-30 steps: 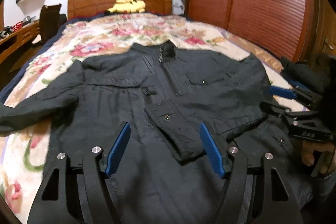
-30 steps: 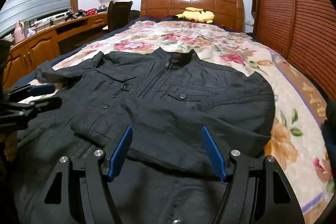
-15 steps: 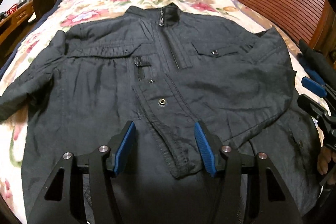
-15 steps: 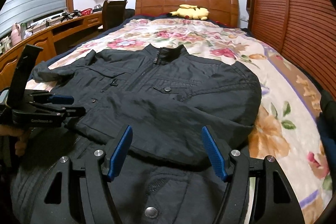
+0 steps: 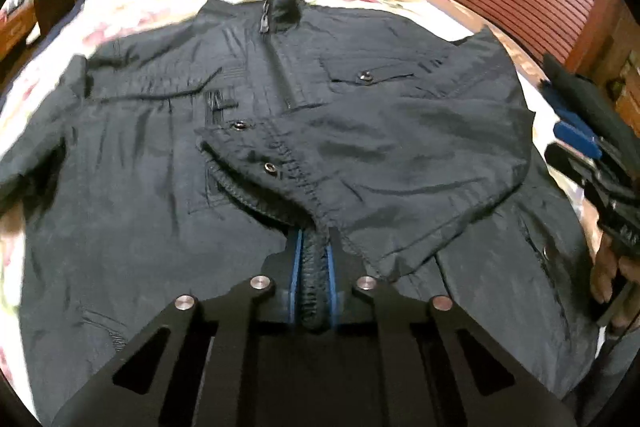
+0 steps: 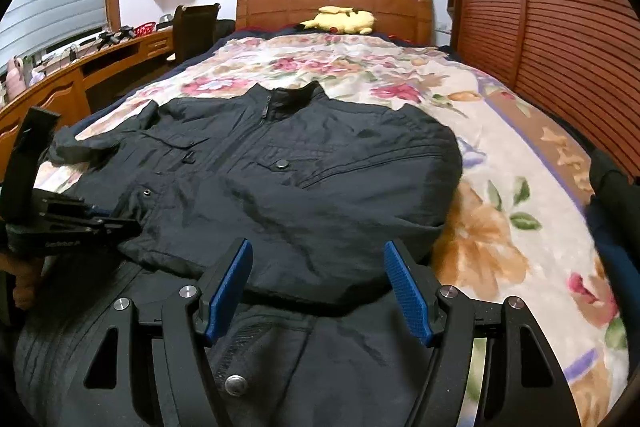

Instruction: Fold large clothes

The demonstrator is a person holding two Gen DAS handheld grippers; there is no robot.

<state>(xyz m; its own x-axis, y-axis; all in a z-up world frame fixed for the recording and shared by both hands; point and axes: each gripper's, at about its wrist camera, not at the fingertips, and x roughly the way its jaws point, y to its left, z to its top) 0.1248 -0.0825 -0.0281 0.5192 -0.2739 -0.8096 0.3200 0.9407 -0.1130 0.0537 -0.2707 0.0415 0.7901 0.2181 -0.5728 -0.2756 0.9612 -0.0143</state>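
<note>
Bedroom: bed [image 6: 520, 163] with floral cover, wooden headboard, slatted wardrobe doors to one side, desk on the other.

Left wrist view
- jacket [image 5: 400, 131]: dark, front up, spread on the bed, collar at the far end, hem toward the camera; long axis runs collar to hem, straight away from the tool.
- sleeve cuff [image 5: 314, 275]: the far-side sleeve lies folded across the chest, its cuff end in the pads.
- left gripper [image 5: 314, 267]: jaws closing, nearly together, blue pads pressed on the cuff's ribbed edge.
- right gripper [image 5: 588, 143]: at the jacket's side edge, near, apart from the cuff.

Right wrist view
- right gripper [image 6: 320, 283]: jaws wide, nothing between them; hovers over the hem end, folded sleeve just ahead.
- left gripper [image 6: 80, 223]: low over the jacket's opposite side.
- other sleeve [image 6: 100, 139]: lies out flat, unfolded.

Key relation (judgement): left hand has the cuff; any pull goes across the jacket's long axis.
</note>
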